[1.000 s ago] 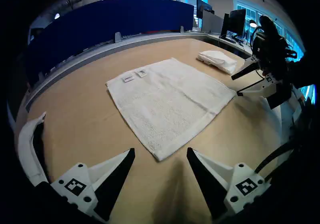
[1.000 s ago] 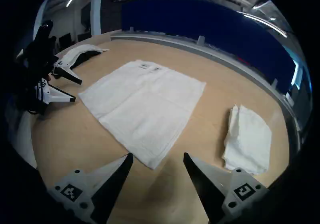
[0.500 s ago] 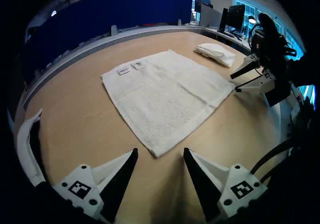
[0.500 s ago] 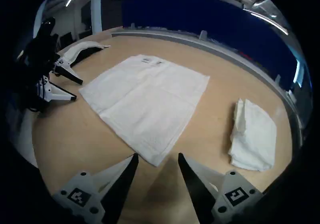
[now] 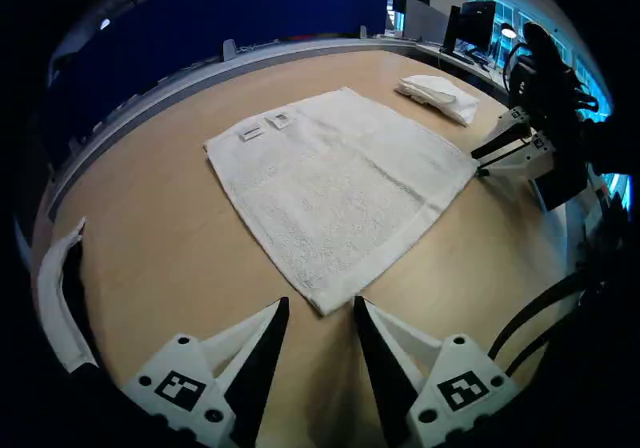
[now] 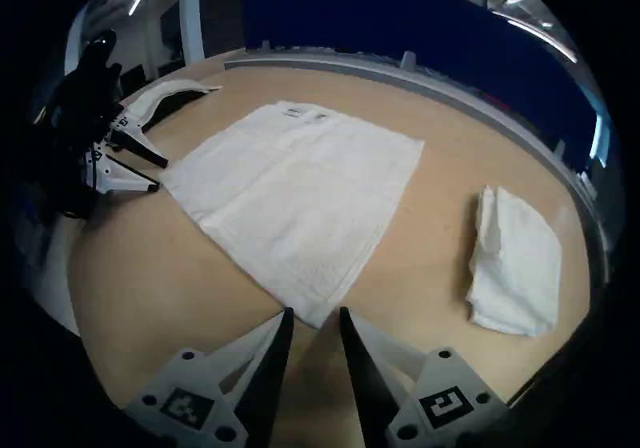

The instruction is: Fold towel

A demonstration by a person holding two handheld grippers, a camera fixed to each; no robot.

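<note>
- In the middle of the left gripper view, the towel (image 5: 344, 184) lies flat and fully spread on the wooden table (image 5: 152, 232). It is a single layer with no fold made, and two small tags (image 5: 264, 128) sit near its far edge, upper left of centre.
- At the bottom centre of that view, the left gripper (image 5: 318, 304) has its fingers set close together but not touching. One towel corner lies right at the narrow gap between them, and they do not look to be pressing the cloth.
- At the bottom centre of the right gripper view, the right gripper (image 6: 315, 314) stands the same way: a narrow gap, the neighbouring towel corner at the tips, no clear pinch.
- A second towel (image 6: 516, 260), already folded, lies well apart at the right of that view.
- The step in hand, as I judge it, is taking hold of the two near corners; the first fold is not begun.
- The next move likely calls for closing both pairs of fingers onto the corners, low enough to catch the cloth off the table. Both corners would then be lifted together and carried over to the far edge by the tags, with the edge kept taut and level so the halves line up.
</note>
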